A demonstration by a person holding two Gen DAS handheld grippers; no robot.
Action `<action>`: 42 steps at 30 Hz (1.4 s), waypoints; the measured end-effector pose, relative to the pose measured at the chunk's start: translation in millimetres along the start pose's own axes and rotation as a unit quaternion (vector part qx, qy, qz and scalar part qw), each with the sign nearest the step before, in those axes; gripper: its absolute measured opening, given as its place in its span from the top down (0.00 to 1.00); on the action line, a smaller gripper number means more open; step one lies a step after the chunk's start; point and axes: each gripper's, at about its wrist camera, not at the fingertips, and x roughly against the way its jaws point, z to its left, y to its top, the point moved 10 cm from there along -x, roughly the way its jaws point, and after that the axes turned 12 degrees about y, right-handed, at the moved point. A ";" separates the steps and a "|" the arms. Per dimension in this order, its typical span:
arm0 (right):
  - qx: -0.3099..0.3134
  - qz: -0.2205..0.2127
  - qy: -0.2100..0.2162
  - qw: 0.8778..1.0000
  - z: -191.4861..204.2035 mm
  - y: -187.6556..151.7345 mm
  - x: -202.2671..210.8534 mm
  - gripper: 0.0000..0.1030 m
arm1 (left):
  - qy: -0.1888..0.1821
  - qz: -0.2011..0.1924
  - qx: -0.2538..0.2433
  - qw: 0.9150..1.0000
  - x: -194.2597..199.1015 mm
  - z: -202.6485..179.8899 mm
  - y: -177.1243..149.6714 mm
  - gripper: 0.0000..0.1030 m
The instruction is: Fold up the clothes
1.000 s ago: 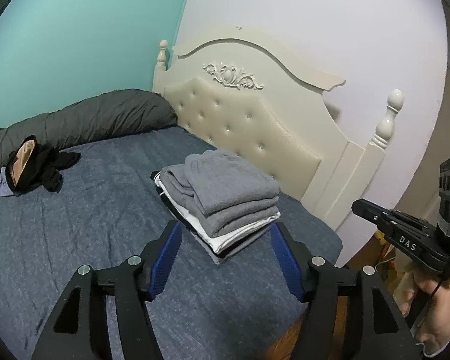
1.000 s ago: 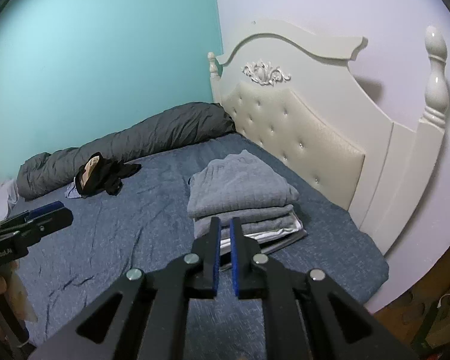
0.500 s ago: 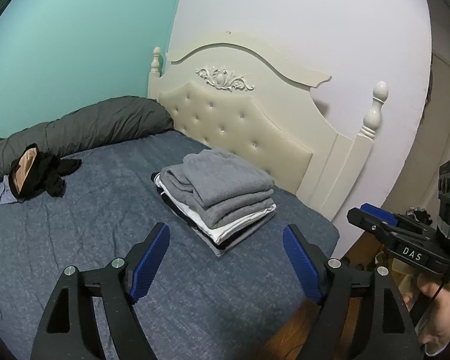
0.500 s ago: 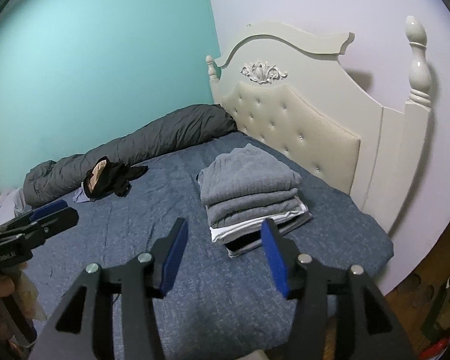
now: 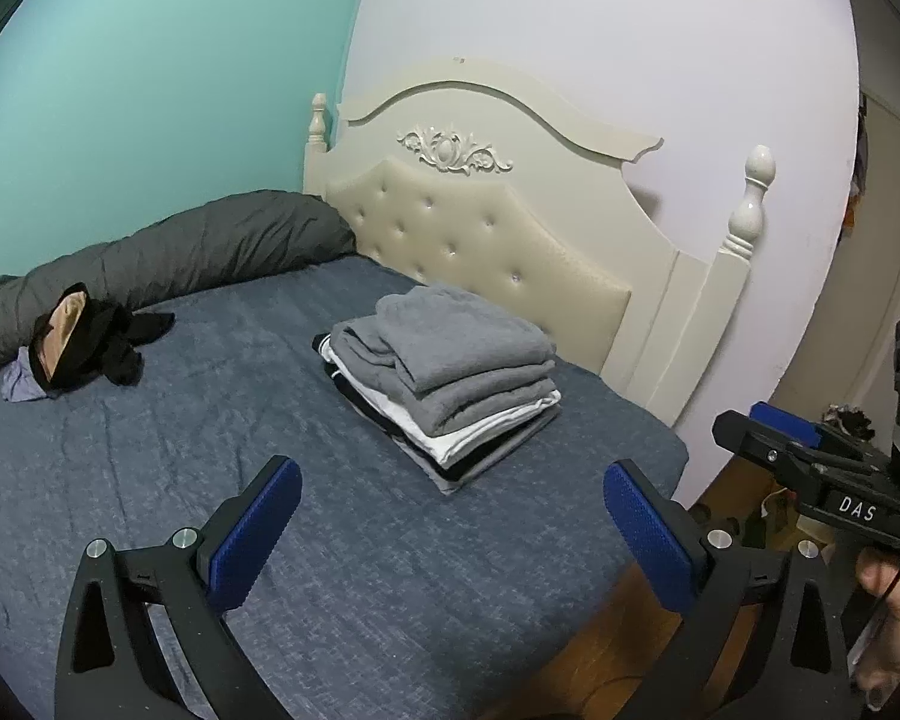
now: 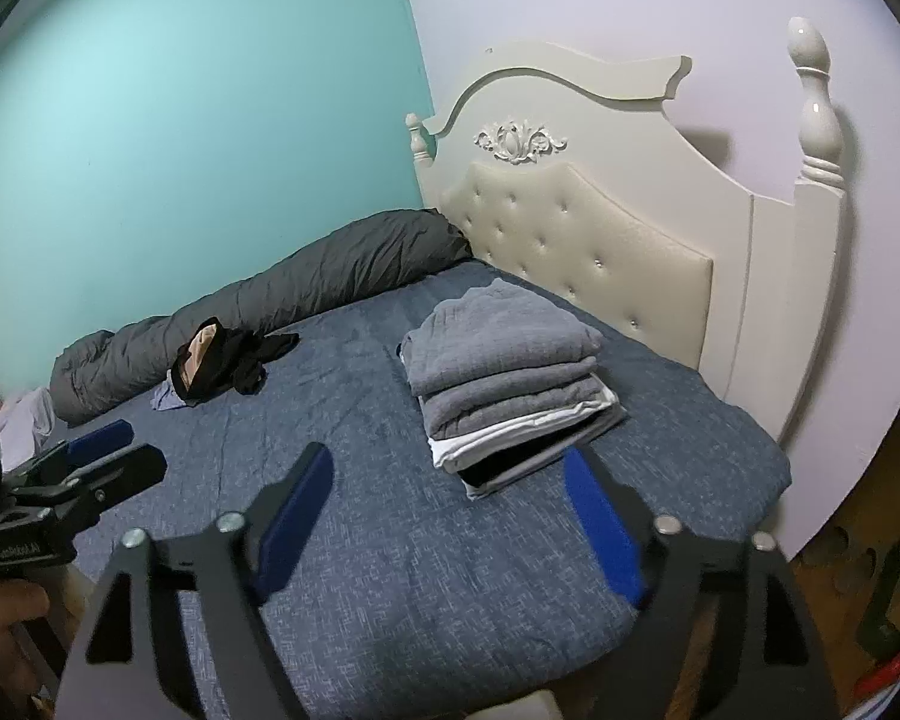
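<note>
The neat stack of folded grey, white and black clothes point(image 5: 444, 384) sits on the dark blue bedspread point(image 5: 222, 432), near the cream tufted headboard point(image 5: 492, 240) and close to the bed's near corner. It lies ahead of both my tongs and apart from them: nothing of the stack is between the blue pads, and neither pair touches it. My left gripper point(image 5: 450, 510) hovers over the bedspread short of the stack, its jaws having just been opening and now spread wide with only bare blue cloth showing between them. My right gripper point(image 6: 447, 504) is likewise released, its jaws having just been opening, with nothing between them; in the right wrist view the stack's lower front corner shows just beyond its right pad. Farther off across the bed, well apart from the stack, lies a crumpled heap of black and tan garments point(image 5: 84, 342) with a small pale blue piece at its edge, resting beside the long dark grey rolled duvet point(image 5: 168, 258) that runs along the turquoise wall point(image 5: 150, 72). Behind the headboard is a pale lilac wall point(image 5: 600, 30). My right hand point(image 5: 888, 606) shows at the edge of the left wrist view, wrapped round its gripper's handle.
</note>
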 end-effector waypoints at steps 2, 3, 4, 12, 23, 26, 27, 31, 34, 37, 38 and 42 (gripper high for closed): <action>0.002 -0.003 -0.006 1.000 -0.9 -2.1 1.6 0.17 | 0.005 -0.001 0.003 1.000 1.1 2.4 -1.7 0.00; 0.003 -0.004 -0.009 1.000 -1.3 -3.2 2.4 0.15 | 0.007 -0.002 0.005 1.000 1.9 3.8 -2.4 0.00; 0.005 -0.005 -0.012 1.000 -1.8 -4.2 3.2 0.15 | 0.009 -0.004 0.007 1.000 2.7 5.3 -3.2 0.00; 0.006 -0.003 -0.016 1.000 -1.0 -14.0 5.6 0.13 | 0.025 -0.003 0.013 1.000 5.5 14.9 -10.1 0.00; 0.010 0.002 -0.013 1.000 6.1 -19.8 6.2 0.12 | 0.036 -0.005 0.002 0.999 12.0 13.7 -17.6 0.00; 0.011 0.003 -0.014 1.000 6.8 -21.1 6.0 0.12 | 0.031 -0.001 0.001 1.000 13.3 11.1 -19.8 0.00; 0.011 0.004 -0.013 1.000 6.9 -21.6 5.8 0.12 | 0.031 -0.002 -0.001 1.000 13.9 10.3 -20.3 0.00; 0.010 0.005 -0.012 1.000 7.2 -23.1 6.0 0.12 | 0.029 0.000 -0.002 1.000 15.3 8.9 -22.3 0.00; 0.008 0.005 -0.012 1.000 6.3 -23.9 5.5 0.12 | 0.028 0.000 -0.001 1.000 16.4 9.6 -24.3 0.00; 0.007 0.007 -0.010 1.000 5.9 -25.7 5.0 0.12 | 0.029 -0.001 0.000 1.000 16.2 9.2 -25.2 0.00; 0.006 0.008 -0.010 1.000 5.8 -26.7 4.4 0.12 | 0.028 0.000 0.000 1.000 16.3 9.0 -25.5 0.00; 0.006 0.014 -0.010 1.000 5.5 -31.2 2.1 0.12 | 0.026 0.000 0.000 1.000 16.8 7.9 -27.1 0.00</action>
